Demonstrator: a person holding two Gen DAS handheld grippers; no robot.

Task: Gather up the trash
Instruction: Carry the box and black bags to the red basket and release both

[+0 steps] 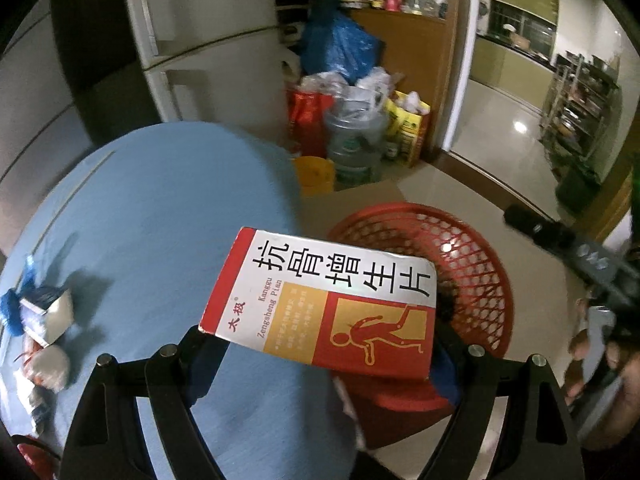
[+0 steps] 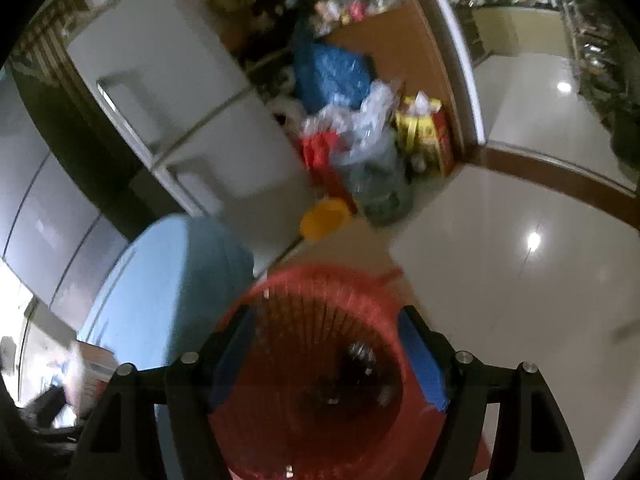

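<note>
My left gripper (image 1: 320,356) is shut on a red, white and yellow medicine box (image 1: 324,300) with Chinese lettering, held over the edge of the blue table (image 1: 160,220), beside the red mesh basket (image 1: 472,264). My right gripper (image 2: 326,356) is open and empty, right above the same red basket (image 2: 320,380), which holds dark scraps at its bottom. More trash (image 1: 40,332), small boxes and crumpled wrappers, lies at the table's left edge. The right gripper's body (image 1: 576,248) shows at the right of the left wrist view.
A white fridge (image 1: 208,52) stands behind the table. Bags, a water jug (image 1: 356,140) and a yellow bucket (image 1: 316,172) crowd the floor beyond the basket. Cardboard (image 1: 360,196) lies under the basket. Glossy tiled floor (image 2: 520,280) spreads to the right.
</note>
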